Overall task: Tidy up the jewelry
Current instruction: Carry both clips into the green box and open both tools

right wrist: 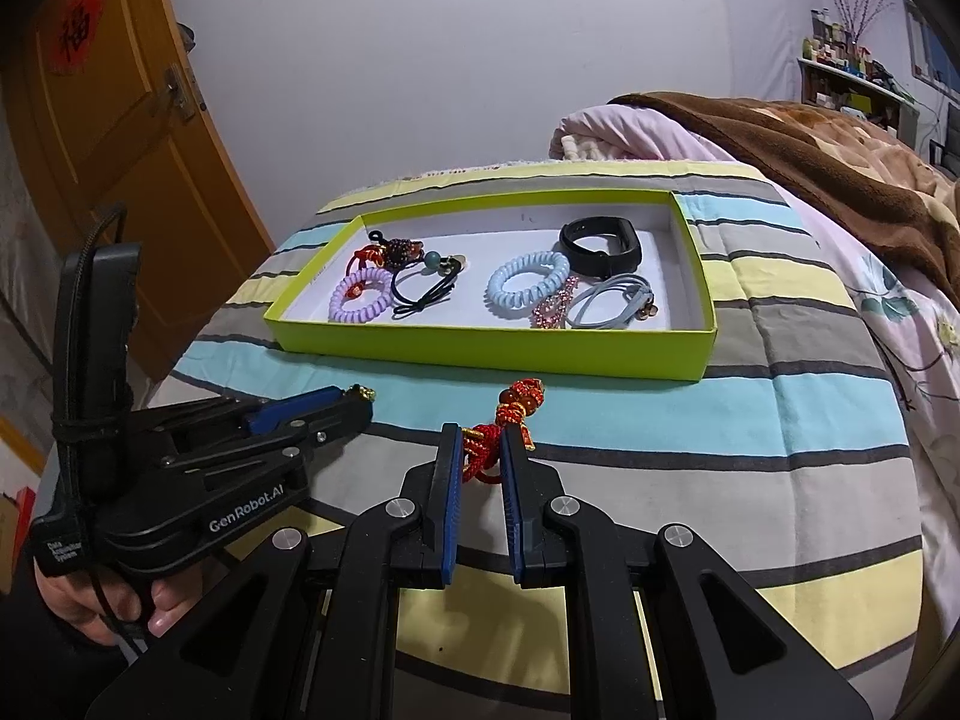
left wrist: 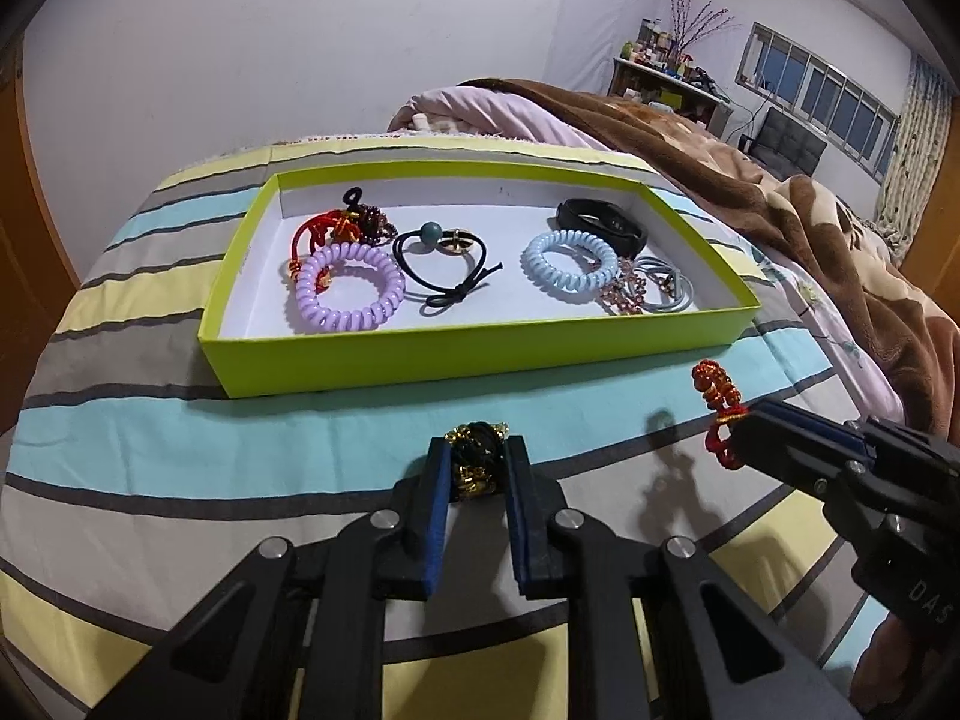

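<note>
My left gripper point(left wrist: 477, 450) is shut on a black-and-gold beaded bracelet point(left wrist: 480, 468) just above the striped bedcover, in front of the lime-green tray point(left wrist: 468, 354). My right gripper point(right wrist: 480, 438) is shut on a red knotted cord bracelet point(right wrist: 483, 447); its orange-red beads point(right wrist: 525, 396) stick out past the fingertips. From the left wrist view the right gripper point(left wrist: 735, 438) comes in from the right with that red bracelet point(left wrist: 714, 387). The tray point(right wrist: 498, 354) holds a purple coil tie point(left wrist: 348, 288), a light-blue coil tie point(left wrist: 570, 270), a black band point(left wrist: 600, 222) and several other pieces.
The tray lies on a bed with a striped cover point(left wrist: 180, 420). A brown blanket point(left wrist: 810, 210) and pink quilt are heaped at the right. A wooden door point(right wrist: 120, 120) stands at the left. A person's hand point(right wrist: 90, 600) grips the left tool's handle.
</note>
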{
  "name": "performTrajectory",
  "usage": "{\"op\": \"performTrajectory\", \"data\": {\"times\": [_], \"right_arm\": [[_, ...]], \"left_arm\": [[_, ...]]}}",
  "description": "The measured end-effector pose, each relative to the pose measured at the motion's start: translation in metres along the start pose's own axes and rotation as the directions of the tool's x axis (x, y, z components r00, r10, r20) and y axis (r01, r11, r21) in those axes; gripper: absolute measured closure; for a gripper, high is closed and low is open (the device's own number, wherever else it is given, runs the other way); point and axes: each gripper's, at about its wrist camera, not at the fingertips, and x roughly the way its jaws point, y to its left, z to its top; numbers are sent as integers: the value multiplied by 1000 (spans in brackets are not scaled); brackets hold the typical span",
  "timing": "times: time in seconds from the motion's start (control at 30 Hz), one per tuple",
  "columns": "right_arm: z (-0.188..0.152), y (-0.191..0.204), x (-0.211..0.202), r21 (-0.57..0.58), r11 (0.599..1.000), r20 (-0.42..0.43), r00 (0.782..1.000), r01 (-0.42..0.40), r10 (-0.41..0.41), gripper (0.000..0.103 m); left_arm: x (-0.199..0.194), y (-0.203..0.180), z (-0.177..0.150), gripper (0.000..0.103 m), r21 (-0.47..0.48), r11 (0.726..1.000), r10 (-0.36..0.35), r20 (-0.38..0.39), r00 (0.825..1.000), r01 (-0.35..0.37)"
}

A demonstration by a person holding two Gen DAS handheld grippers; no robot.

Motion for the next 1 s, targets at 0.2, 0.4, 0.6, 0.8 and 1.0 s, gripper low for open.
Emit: {"op": "performTrajectory", "data": {"times": [0.2, 0.4, 0.6, 0.8, 1.0], "right_arm": [[1, 2, -14, -9, 1000, 31, 1000, 1, -1, 91], [7, 7, -33, -25, 1000, 74, 997, 2, 0, 91], [13, 13, -49, -44, 999, 111, 994, 6, -1, 90], [17, 17, -60, -56, 998, 136, 991, 13, -6, 90], [23, 21, -59, -78, 997, 142, 990, 27, -16, 90]], "left_arm": [[-29, -1, -2, 85, -1, 999, -37, 79, 996, 37], [-65, -1, 5, 85, -6, 998, -62, 162, 985, 63], [-89, -2, 10, 85, -15, 998, -56, 220, 974, 61], [-99, -3, 13, 85, -21, 998, -47, 244, 969, 54], [-98, 1, 15, 85, -30, 998, -44, 243, 969, 53]]}}
